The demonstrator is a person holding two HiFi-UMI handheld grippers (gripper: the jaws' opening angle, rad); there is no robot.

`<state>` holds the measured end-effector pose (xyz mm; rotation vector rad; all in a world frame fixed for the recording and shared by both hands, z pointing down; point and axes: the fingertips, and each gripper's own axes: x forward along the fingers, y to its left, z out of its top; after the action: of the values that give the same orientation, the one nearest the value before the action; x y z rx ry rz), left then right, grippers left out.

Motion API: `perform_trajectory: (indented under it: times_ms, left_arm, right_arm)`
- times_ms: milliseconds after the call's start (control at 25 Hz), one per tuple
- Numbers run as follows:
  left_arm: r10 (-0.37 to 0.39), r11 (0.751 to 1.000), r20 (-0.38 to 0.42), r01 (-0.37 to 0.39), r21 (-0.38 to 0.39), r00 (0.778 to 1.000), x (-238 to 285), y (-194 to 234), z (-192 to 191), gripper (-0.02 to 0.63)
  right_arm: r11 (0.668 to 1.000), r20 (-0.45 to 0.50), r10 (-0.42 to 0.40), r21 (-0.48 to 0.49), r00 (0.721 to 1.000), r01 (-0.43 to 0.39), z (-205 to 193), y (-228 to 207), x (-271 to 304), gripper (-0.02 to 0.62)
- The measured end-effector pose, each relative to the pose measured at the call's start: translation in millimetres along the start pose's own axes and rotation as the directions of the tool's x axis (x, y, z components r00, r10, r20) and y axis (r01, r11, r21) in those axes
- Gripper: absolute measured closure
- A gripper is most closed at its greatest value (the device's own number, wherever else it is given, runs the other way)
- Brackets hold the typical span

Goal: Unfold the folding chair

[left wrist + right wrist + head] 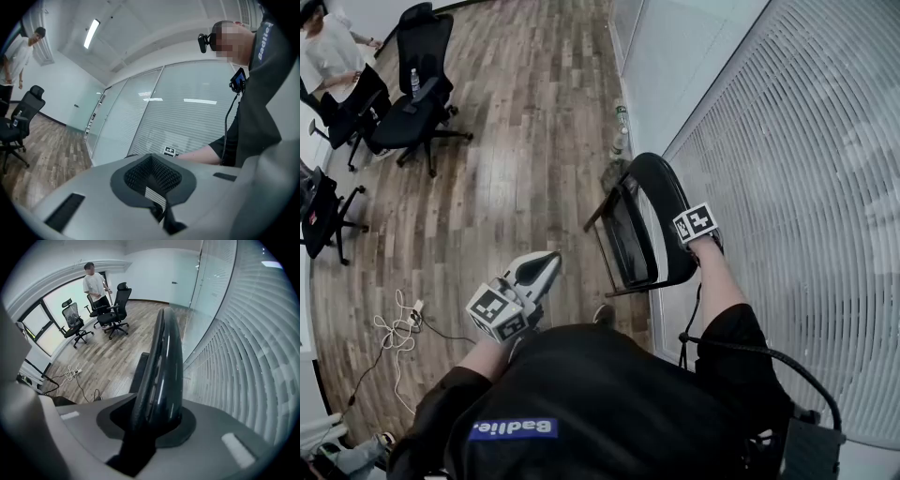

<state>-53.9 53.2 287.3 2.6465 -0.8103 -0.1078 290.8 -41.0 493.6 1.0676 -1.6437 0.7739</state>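
While the right claw [155, 418] points steeply down, its jaws pinch the top rim of the folding chair [161, 357]. The glossy black backrest runs straight between the pads.

- Chair: folded flat, standing on the wood floor [516, 141] directly below the right claw [692, 246], with the seat panel [628, 234] tucked up against the back. A glass wall with blinds [797, 187] is just beside that claw on its outer side. Cannot tell whether the chair touches the wall.
- Left claw [152, 180]: jaws pressed together with nothing between them, held level. In the head view the left claw [546, 265] sits well apart from the chair, off to the inner side of the right claw.
- Stage, as I judge it: chair steadied at the top, unfolding not yet begun.

Handling, judged:
- Rigid frame with a hard shell; it will not flex, so it should pivot only at its hinges.
- The shiny backrest looks slick. A pinch on the rounded rim could slide or twist if the chair swings.
- Probably moderate weight, and bottom-heavy under the right claw.
- Best second hold: the front edge of the seat, below the right claw, pushed down and away from the wall while the top is held firm.
- Keep the jaws clear of the hinge gaps.
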Motion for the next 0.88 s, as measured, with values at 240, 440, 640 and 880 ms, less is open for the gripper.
perform_trajectory:
  times_ms: [240,440,640,880]
  left_arm:
    - [-0.001,1.000,-0.001,0.001,-0.004,1.000,-0.7,2.1,-1.1,0.600]
    - [0.008,1.000,-0.009,-0.008,-0.013,1.000,1.1,2.7,-6.9,0.600]
    - [0.023,0.999,-0.015,-0.023,-0.033,1.000,0.6,6.4,-9.7,0.600]
    - [0.041,0.998,-0.028,-0.042,-0.037,0.999,4.4,15.5,-15.6,0.600]
  right_arm:
    - [1.000,-0.001,0.001,0.000,1.000,-0.001,2.0,1.3,-0.8,0.500]
    - [1.000,0.001,0.011,-0.005,1.000,-0.011,0.4,2.9,0.8,0.500]
    - [1.000,0.001,0.006,-0.006,1.000,-0.006,2.0,5.6,-2.3,0.499]
    - [1.000,0.000,0.002,-0.010,1.000,-0.002,6.8,7.9,-6.8,0.499]
